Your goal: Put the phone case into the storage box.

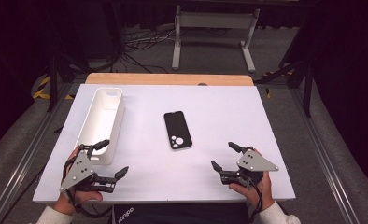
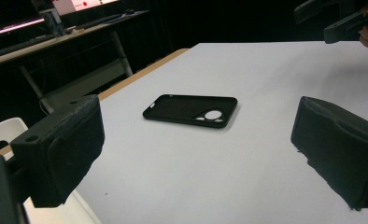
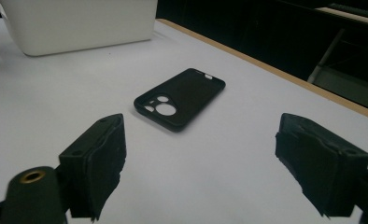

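Long white plastic bin on white bench, nothing visible inside. Black phone case beside it. My left claw, right claw both released, holding nothing.

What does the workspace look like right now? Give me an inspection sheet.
Surface: white table top, wooden strip along the far edge.
Job's things: black phone case lying flat mid-table, camera cutouts toward the person; long white bin at its left.
Clutter: nothing seen.
Grippers: left gripper and right gripper both open, nothing between the fingers, near the front edge.
Cables: one trails from each gripper; more on the floor behind.
Surroundings: dark room, white stand behind table.
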Motion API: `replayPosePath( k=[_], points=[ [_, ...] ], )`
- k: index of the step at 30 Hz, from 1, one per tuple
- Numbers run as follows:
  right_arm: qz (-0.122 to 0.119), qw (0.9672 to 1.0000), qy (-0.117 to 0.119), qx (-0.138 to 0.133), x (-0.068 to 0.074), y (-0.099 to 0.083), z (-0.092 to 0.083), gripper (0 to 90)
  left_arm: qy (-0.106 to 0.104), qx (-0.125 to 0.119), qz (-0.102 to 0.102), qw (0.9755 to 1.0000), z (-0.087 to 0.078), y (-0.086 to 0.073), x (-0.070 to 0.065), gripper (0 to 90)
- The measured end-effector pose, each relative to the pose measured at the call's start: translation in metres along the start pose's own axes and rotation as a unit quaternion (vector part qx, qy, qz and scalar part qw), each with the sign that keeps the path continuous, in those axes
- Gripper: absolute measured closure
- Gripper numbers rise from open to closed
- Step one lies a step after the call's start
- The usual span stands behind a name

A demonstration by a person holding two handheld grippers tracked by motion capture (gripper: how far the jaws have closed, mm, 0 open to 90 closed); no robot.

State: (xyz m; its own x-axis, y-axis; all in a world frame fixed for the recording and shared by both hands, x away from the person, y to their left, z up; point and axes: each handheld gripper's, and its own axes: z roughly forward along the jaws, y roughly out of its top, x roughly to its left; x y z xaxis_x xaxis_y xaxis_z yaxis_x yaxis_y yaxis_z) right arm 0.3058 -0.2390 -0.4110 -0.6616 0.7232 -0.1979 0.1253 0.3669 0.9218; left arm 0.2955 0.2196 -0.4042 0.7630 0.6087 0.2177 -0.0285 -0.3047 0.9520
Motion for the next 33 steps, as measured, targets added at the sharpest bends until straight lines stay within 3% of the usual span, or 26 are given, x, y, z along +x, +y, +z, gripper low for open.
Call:
replayPosePath(
  k=[10, 16, 23, 28, 31, 33],
  points=[
    [0.020, 0.9995, -0.010, 0.022, -0.005, -0.003, 0.007, 21.9, -0.006, 0.002, -0.011, 0.9999, 0.002, -0.004, 0.003, 3.4],
    [0.026, 0.9989, -0.017, 0.035, -0.005, -0.001, 0.010, 25.7, -0.006, 0.011, -0.001, 0.9999, 0.002, -0.004, -0.002, 3.7],
    [0.027, 0.9981, -0.005, 0.055, -0.011, 0.005, 0.018, 30.9, -0.007, 0.020, -0.003, 0.9998, 0.005, -0.006, -0.006, 4.7],
    [0.016, 0.9974, 0.009, 0.069, -0.013, 0.010, 0.026, 46.5, -0.007, 0.020, -0.005, 0.9998, 0.005, -0.007, -0.007, 4.8],
    [0.020, 0.9971, 0.009, 0.073, -0.017, 0.013, 0.031, 63.9, -0.007, 0.020, -0.004, 0.9998, 0.004, -0.007, -0.007, 5.0],
    [0.021, 0.9970, 0.007, 0.074, -0.020, 0.016, 0.035, 70.2, -0.003, 0.020, -0.005, 0.9998, 0.003, -0.007, -0.007, 5.4]
  ],
)
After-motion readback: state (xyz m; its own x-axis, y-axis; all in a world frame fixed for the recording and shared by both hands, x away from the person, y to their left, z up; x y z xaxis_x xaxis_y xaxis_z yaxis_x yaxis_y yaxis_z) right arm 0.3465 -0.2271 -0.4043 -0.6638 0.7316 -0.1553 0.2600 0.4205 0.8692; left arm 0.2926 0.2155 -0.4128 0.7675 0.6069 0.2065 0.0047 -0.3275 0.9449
